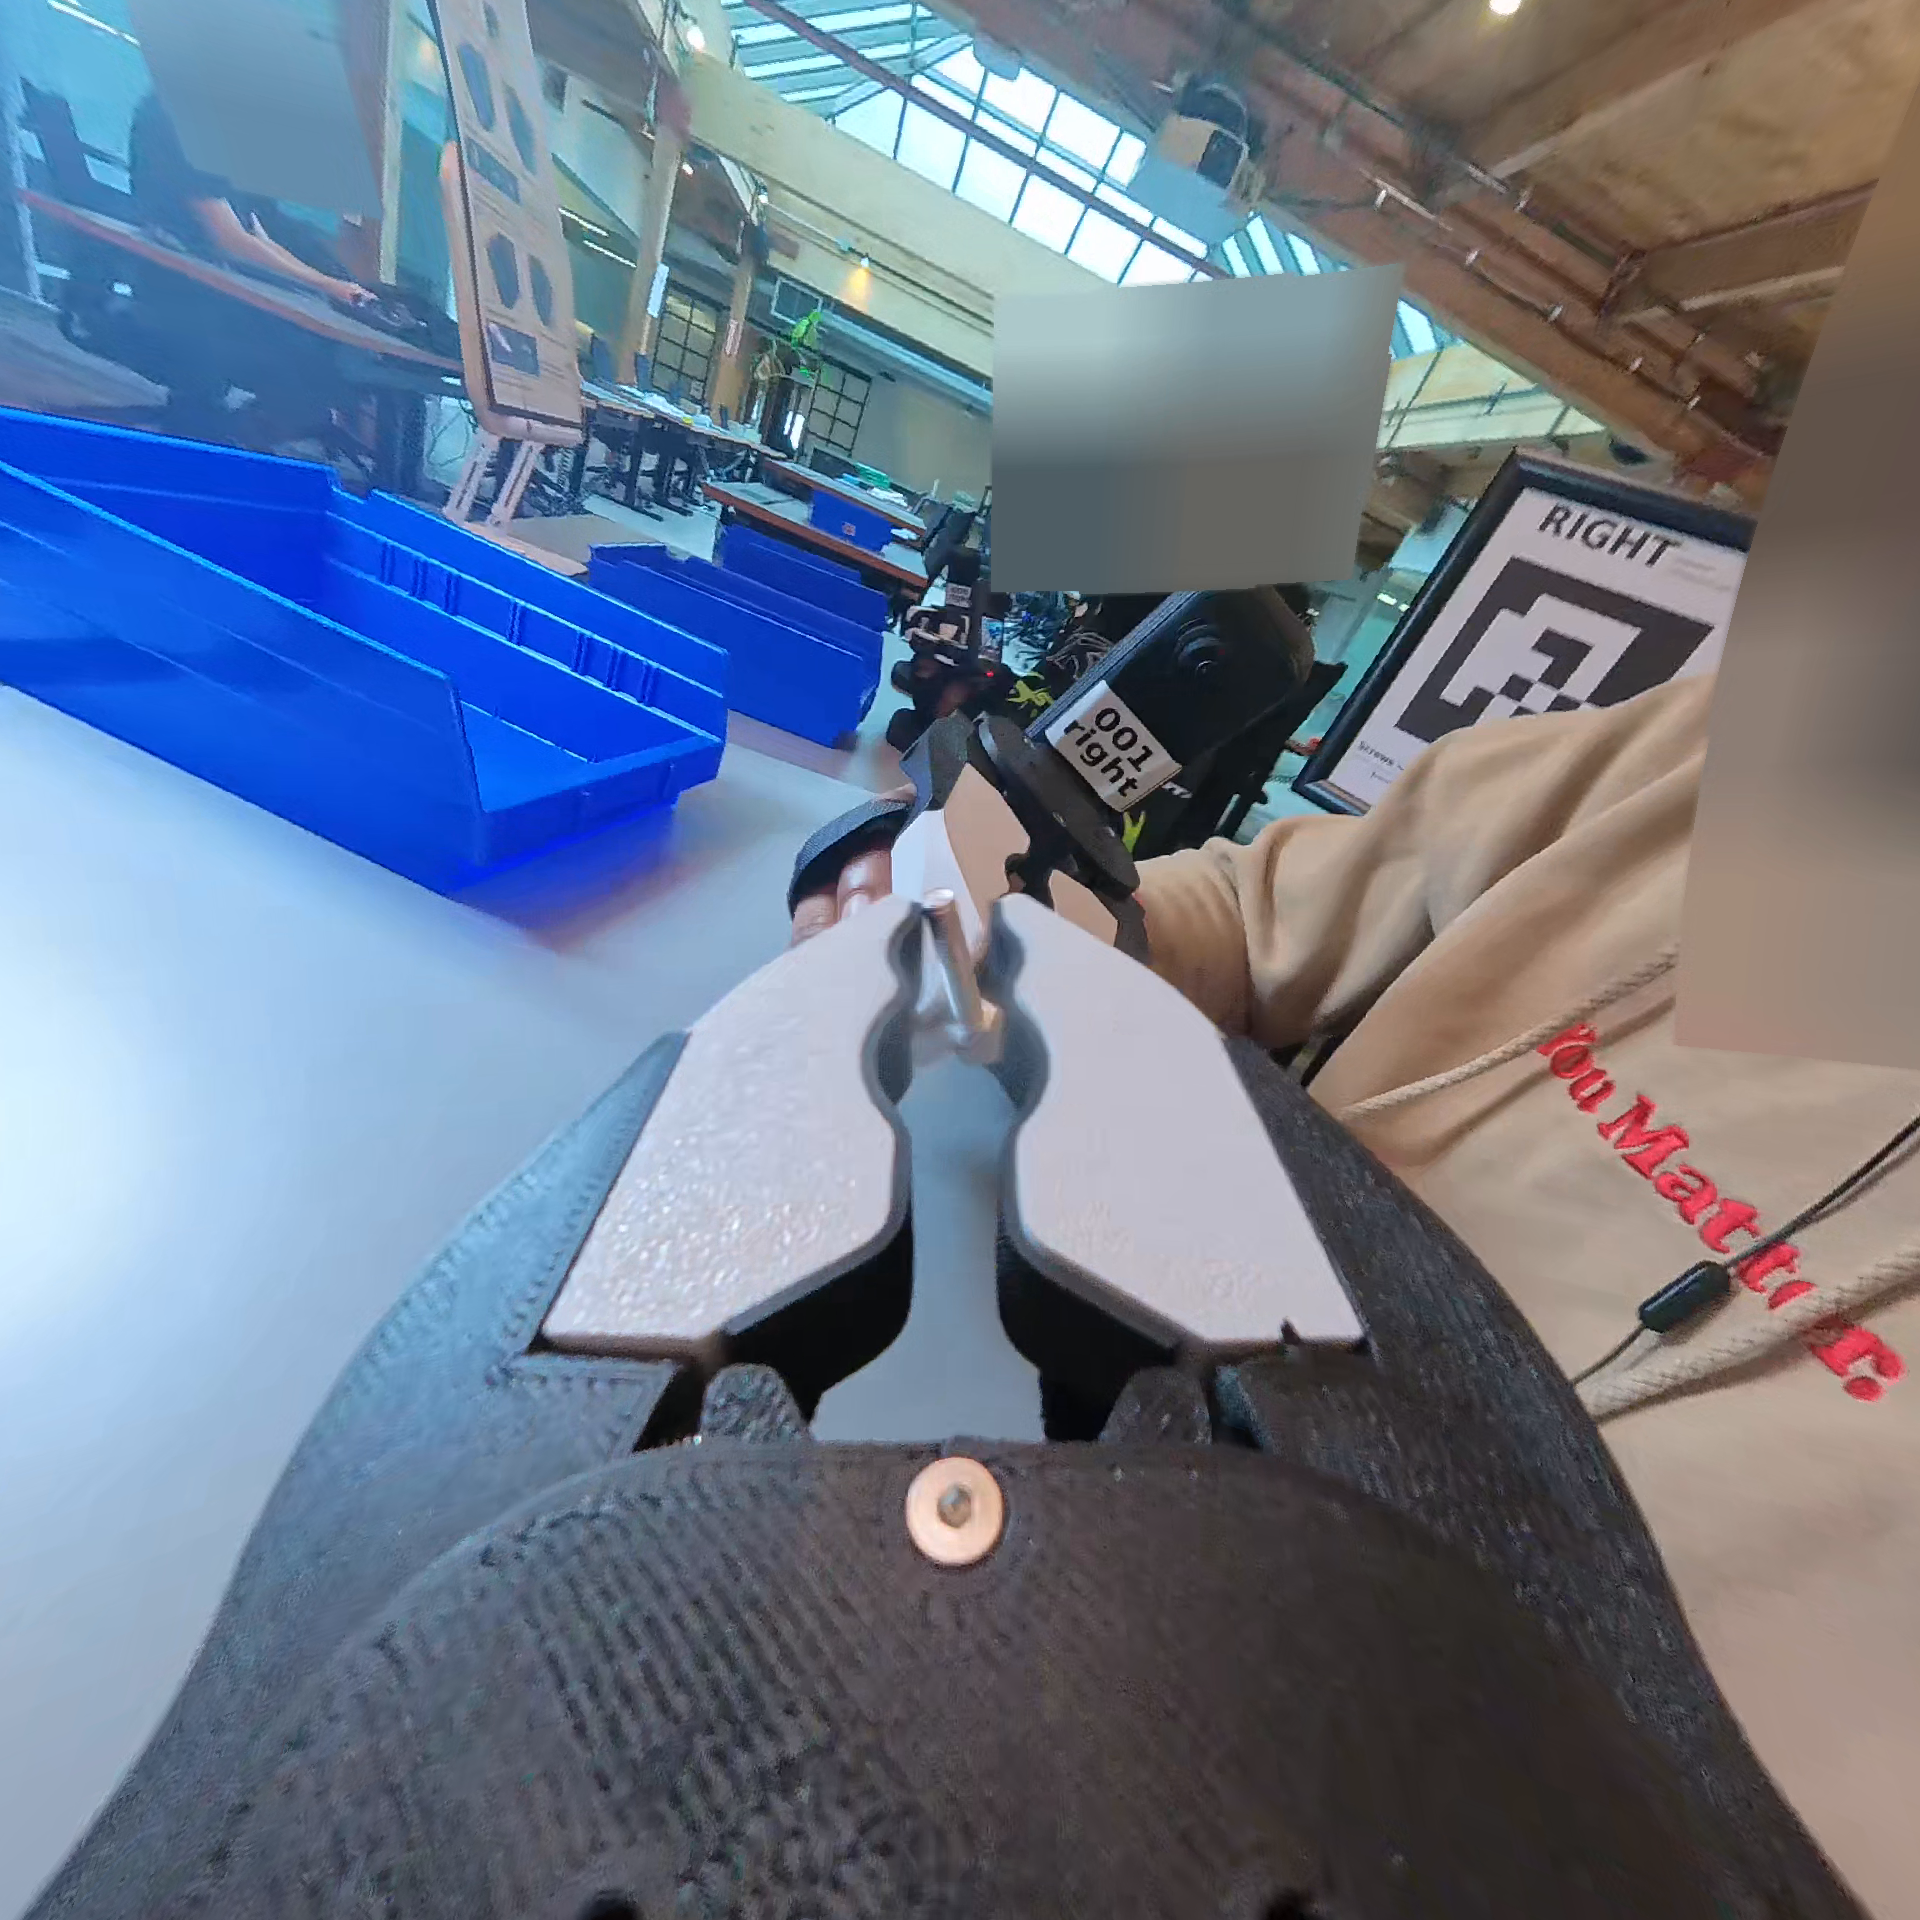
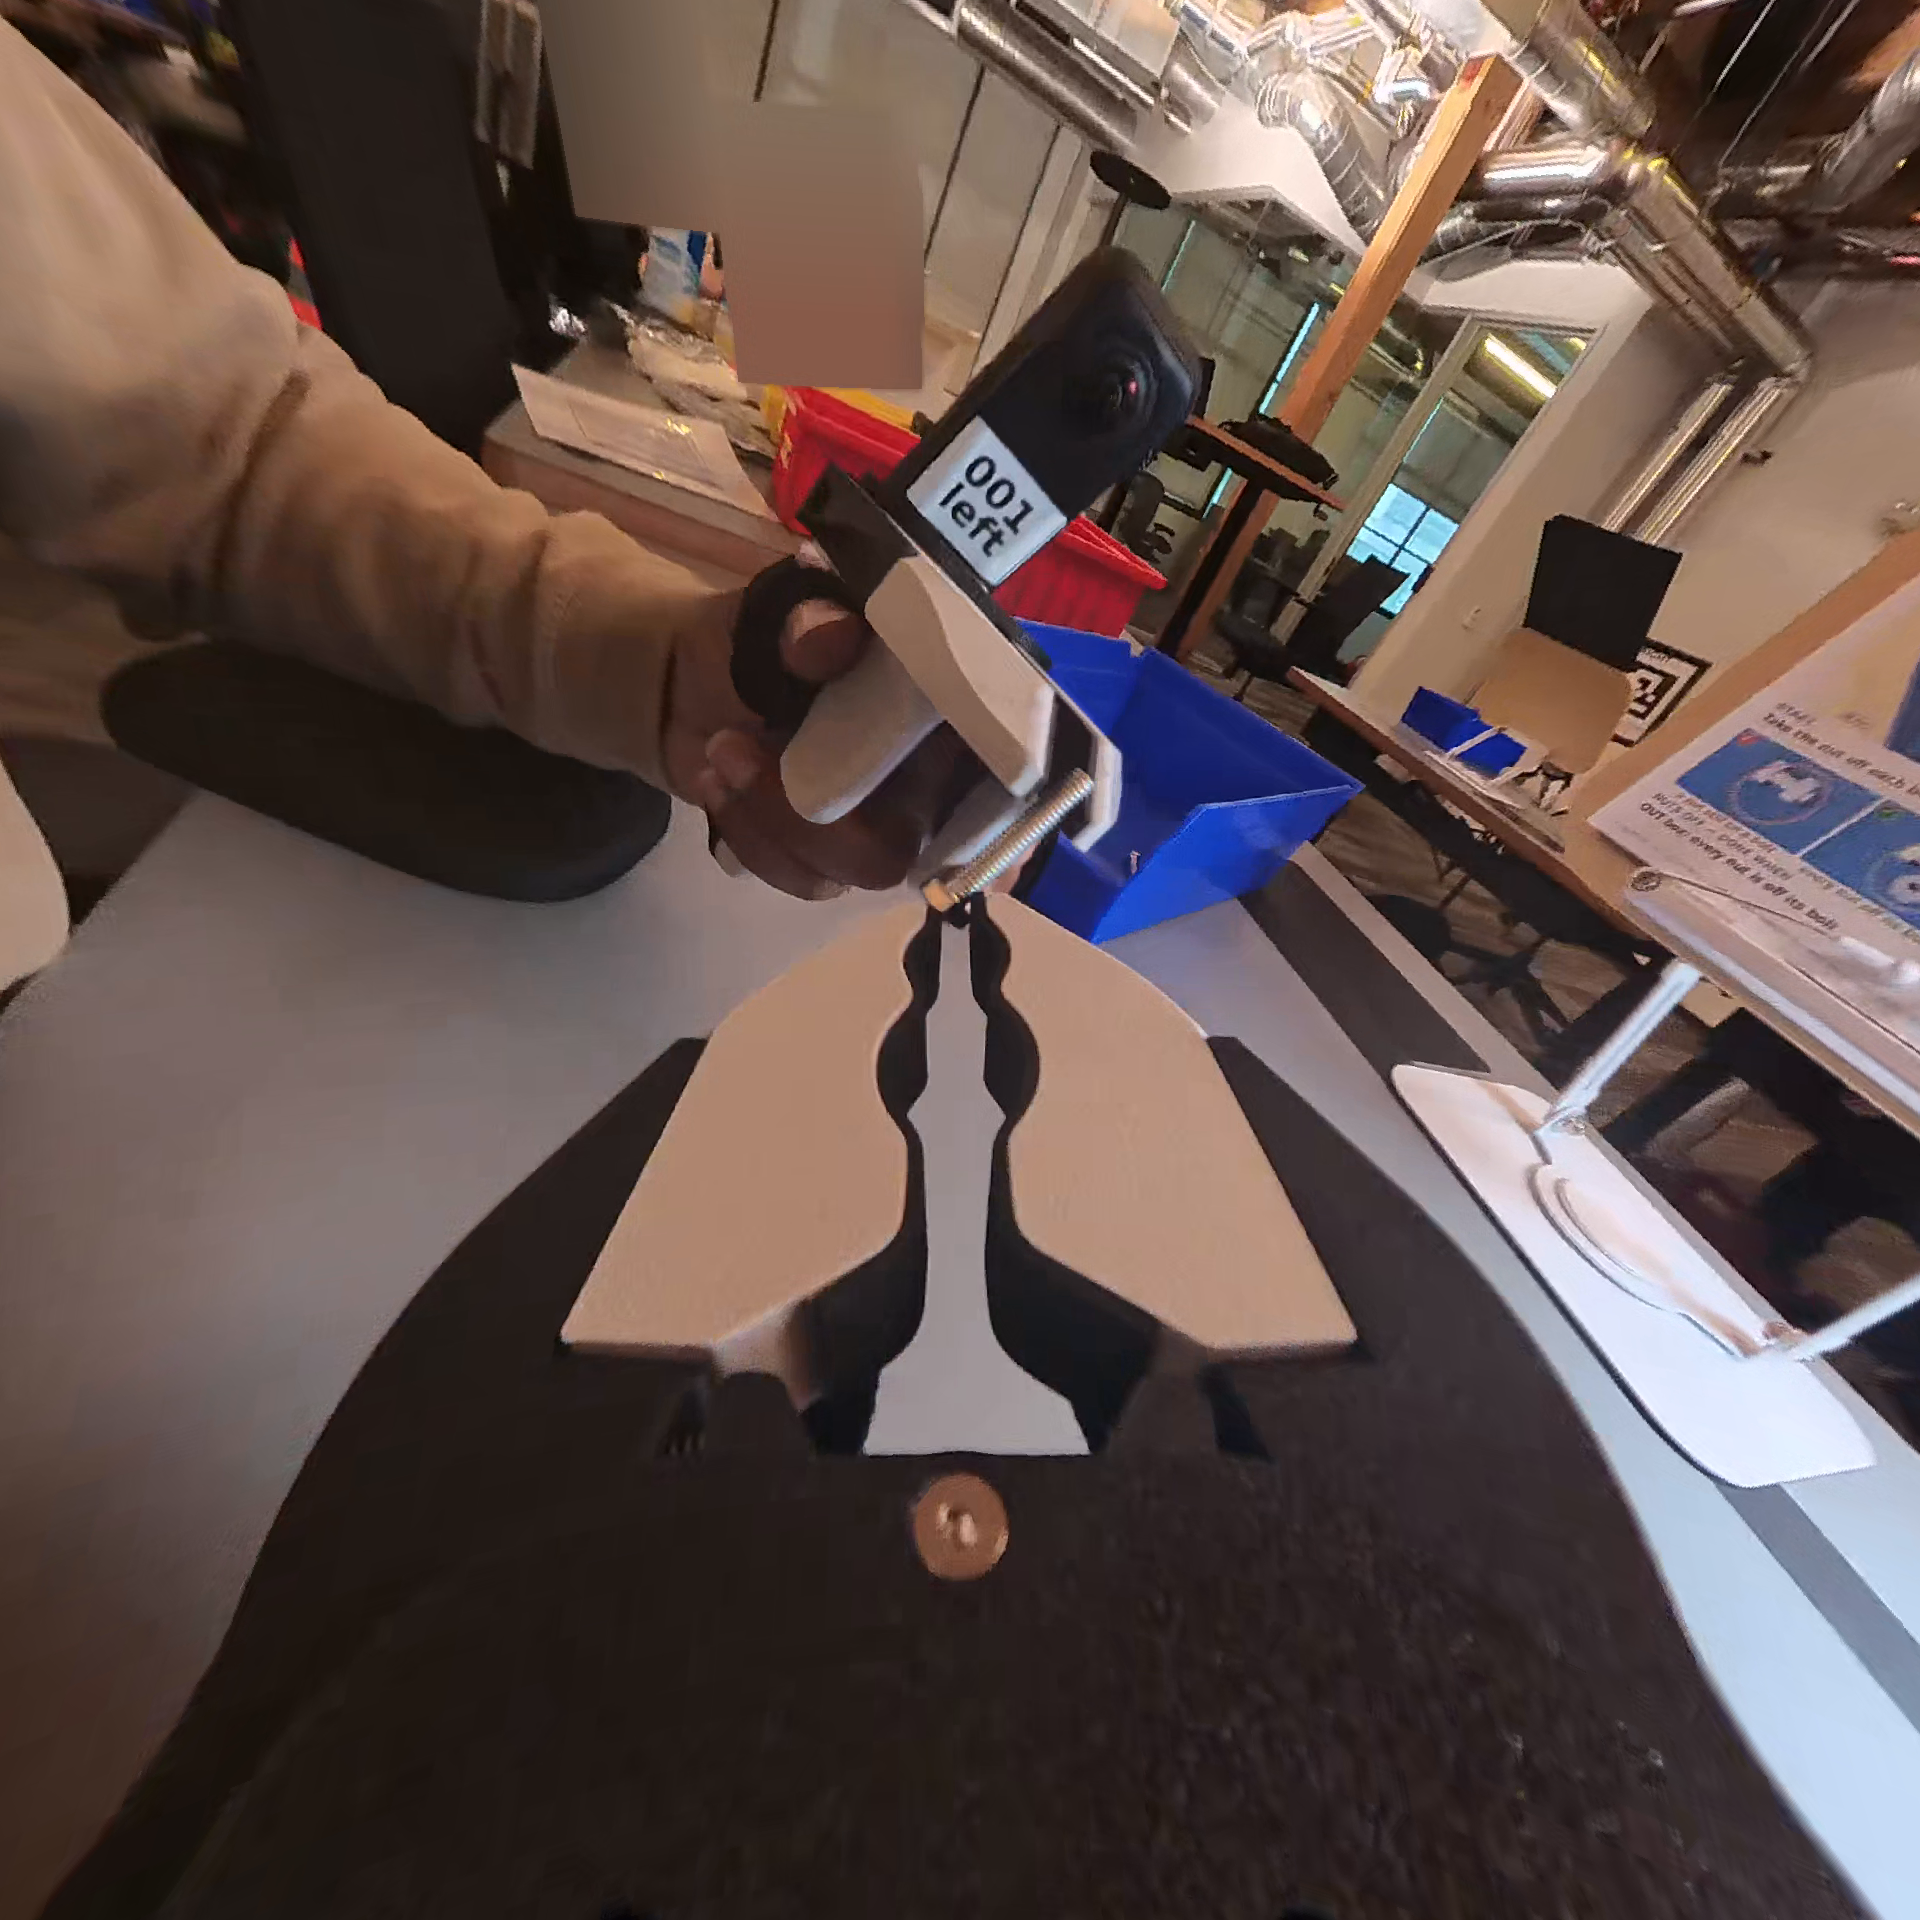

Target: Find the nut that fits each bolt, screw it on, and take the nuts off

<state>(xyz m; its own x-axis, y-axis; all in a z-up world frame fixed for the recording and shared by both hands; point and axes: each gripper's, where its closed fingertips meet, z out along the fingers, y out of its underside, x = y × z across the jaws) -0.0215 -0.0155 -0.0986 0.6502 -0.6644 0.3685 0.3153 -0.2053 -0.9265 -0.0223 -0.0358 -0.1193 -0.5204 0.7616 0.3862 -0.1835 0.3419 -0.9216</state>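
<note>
Right gripper (image 2: 956, 920) narrowed, tips at the nut (image 2: 938, 891) on the bolt's (image 2: 1023, 836) end, perhaps pinching it, left gripper (image 1: 951, 966) clamped on the bolt above the grey table (image 1: 260, 1039), blue bins (image 1: 416, 665) beyond

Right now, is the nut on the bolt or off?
On: the nut sits at one end of the bolt, pinched by the right gripper.

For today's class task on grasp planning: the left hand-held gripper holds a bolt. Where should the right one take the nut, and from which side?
Grip the nut across its flats, coming square to the bolt, whose threaded shank juts from the left hand-held gripper. The right hand-held gripper appears already pinched on it.
</note>
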